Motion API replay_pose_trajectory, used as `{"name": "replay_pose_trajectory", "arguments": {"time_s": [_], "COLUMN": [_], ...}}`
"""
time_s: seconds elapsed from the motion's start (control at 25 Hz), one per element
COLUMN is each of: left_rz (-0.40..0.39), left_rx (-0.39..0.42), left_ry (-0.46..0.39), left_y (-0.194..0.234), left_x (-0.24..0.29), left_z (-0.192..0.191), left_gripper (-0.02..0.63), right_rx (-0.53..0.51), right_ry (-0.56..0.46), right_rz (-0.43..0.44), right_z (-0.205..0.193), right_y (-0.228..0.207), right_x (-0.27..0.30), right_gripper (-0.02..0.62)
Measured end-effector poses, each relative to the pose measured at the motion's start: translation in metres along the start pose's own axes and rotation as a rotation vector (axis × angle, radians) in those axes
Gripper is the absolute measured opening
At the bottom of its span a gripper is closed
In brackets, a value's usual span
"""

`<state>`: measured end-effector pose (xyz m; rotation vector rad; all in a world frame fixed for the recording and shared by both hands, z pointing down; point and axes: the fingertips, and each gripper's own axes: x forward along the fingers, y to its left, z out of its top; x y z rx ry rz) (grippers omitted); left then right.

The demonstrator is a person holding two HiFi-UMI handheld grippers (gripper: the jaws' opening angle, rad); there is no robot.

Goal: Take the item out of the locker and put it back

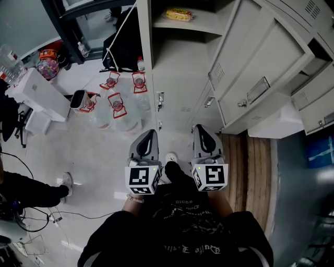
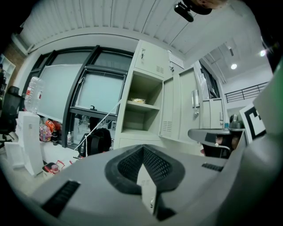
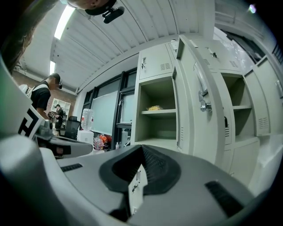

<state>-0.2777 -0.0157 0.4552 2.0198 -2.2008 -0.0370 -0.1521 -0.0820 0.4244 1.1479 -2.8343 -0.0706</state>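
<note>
while both grippers hang level in front of the open locker (image 1: 155,62), the yellow packet (image 1: 179,14) lies flat on the locker's upper shelf (image 1: 203,23), towards the back, well apart from either tool. from the left gripper view the yellow packet (image 2: 138,101) sits alone on that shelf, and the right gripper view shows the yellow packet (image 3: 154,107) in the same place, above a lower compartment of the same locker. the locker's door (image 1: 250,62) stands swung wide to the right, its handle facing out.

the left gripper (image 1: 150,132) is clenched with nothing in it: in its own view the left gripper (image 2: 142,150) has its two jaws pressed together into one point. the right gripper (image 1: 201,126) is clenched the same way, and the right gripper (image 3: 141,148) shows its jaws meeting with nothing between them. the two tools sit side by side, near each other, both pointing at the locker.

on the floor to the left of the locker stands a cluster of clear water jugs (image 1: 119,107) with red handles and caps, touching one another. further left is a white water dispenser (image 1: 39,94) with a big clear bottle (image 2: 33,94) upended on top. a black bag (image 1: 125,47) leans by the window frame just beside the locker. another person (image 3: 43,95) stands well off to the left of the room.
</note>
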Motion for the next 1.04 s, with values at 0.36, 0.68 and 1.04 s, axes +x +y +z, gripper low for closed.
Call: {"name": "replay_pose_trajectory", "arguments": {"time_s": [0.36,0.68,1.04], "left_rz": [0.001,-0.027,-0.03], "left_rx": [0.003,0.005,0.005], "left_ry": [0.009,-0.002,0.0], "left_y": [0.003,0.0,0.001], "left_x": [0.004,0.013,0.022], "left_z": [-0.004,0.003,0.004], "left_gripper": [0.006,0.006,0.006], "right_rx": [-0.034,-0.041,-0.049], "right_ry": [-0.004,-0.005,-0.003], "right_rz": [-0.008,-0.019,-0.016], "right_z": [0.002,0.003,0.002], "right_y": [0.0,-0.003,-0.007], "right_x": [0.002,0.007,0.015], "right_gripper": [0.003,0.003,0.003]}}
